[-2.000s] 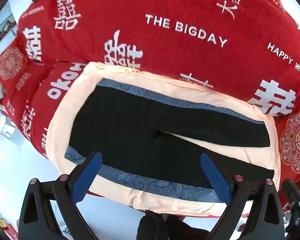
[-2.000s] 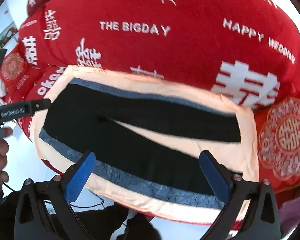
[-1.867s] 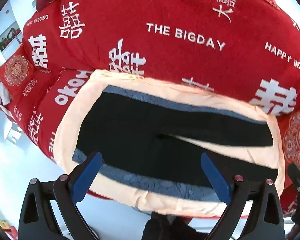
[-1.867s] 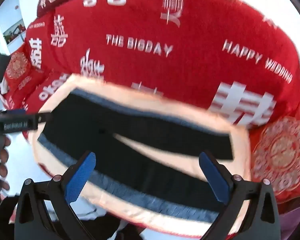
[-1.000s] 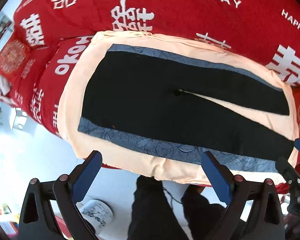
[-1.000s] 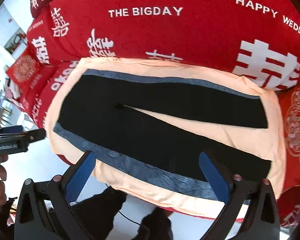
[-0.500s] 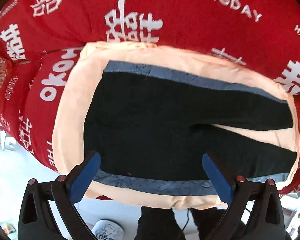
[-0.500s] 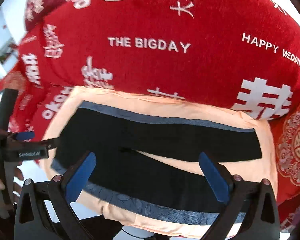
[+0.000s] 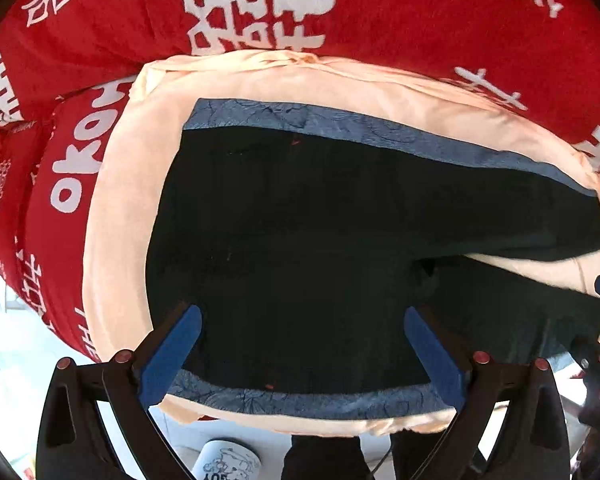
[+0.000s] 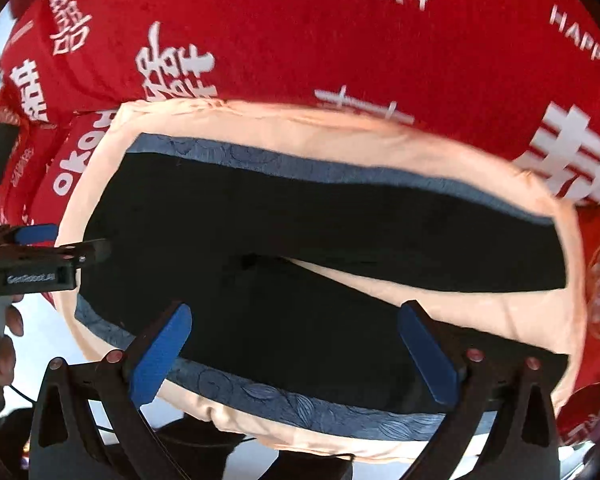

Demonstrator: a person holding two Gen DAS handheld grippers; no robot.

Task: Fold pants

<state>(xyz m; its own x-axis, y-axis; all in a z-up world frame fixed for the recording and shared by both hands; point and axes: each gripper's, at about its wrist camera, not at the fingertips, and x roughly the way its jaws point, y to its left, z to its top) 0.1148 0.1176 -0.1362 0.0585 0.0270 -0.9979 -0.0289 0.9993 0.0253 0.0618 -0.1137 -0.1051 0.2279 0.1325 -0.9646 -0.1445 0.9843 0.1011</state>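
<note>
Left tongs spread wide, empty, over waist end of black pants. Right tongs likewise agape, empty, over near leg. Likely set to pinch near edge for fold. Pants lie flat, legs splayed right, on peach cloth with blue band. Beyond: red wedding-print bedding.

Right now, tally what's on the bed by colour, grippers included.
Black: 1, the pants
Peach with blue bands: 1, the cloth under the pants
Red: 1, the bedspread
Black with blue pads: 2, the left gripper and right gripper, both open
Total: 5
</note>
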